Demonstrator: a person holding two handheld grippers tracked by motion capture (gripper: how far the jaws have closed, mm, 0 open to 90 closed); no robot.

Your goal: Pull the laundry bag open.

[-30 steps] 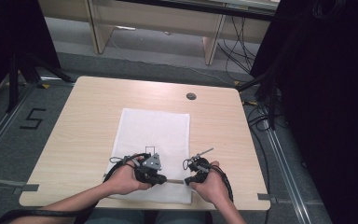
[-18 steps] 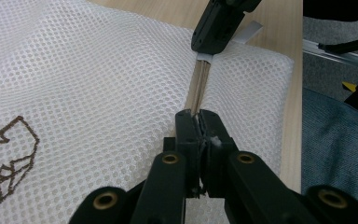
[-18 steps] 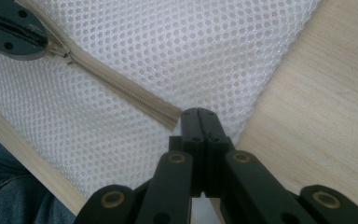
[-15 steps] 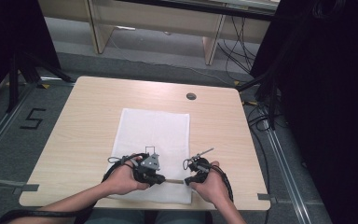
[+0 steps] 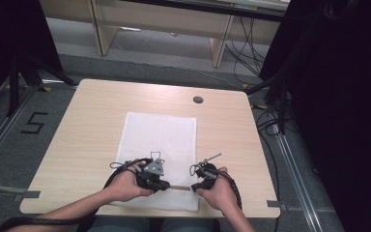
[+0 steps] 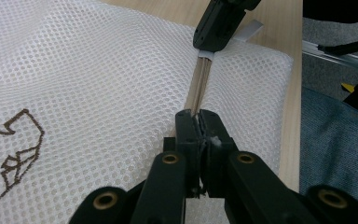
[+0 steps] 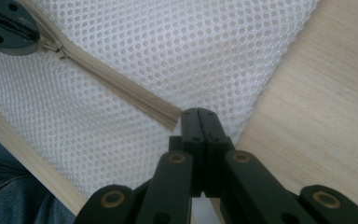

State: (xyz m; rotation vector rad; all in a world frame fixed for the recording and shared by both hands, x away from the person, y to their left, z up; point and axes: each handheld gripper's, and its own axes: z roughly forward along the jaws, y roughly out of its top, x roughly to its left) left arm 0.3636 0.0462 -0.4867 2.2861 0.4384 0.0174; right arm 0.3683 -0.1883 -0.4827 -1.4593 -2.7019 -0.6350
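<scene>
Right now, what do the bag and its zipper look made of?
The bag looks like white synthetic mesh, matte: regular round holes cover it. The zipper looks like beige woven tape with fine teeth, probably plastic. The table under them shows pale wood grain, possibly laminate.

A pale rectangular wooden table (image 5: 101, 125) is sitting on grey carpeted floor (image 5: 9, 159), a light wooden desk frame (image 5: 164, 21) standing behind, black cables (image 5: 244, 53) trailing, black curtains (image 5: 338, 96) hanging right
</scene>
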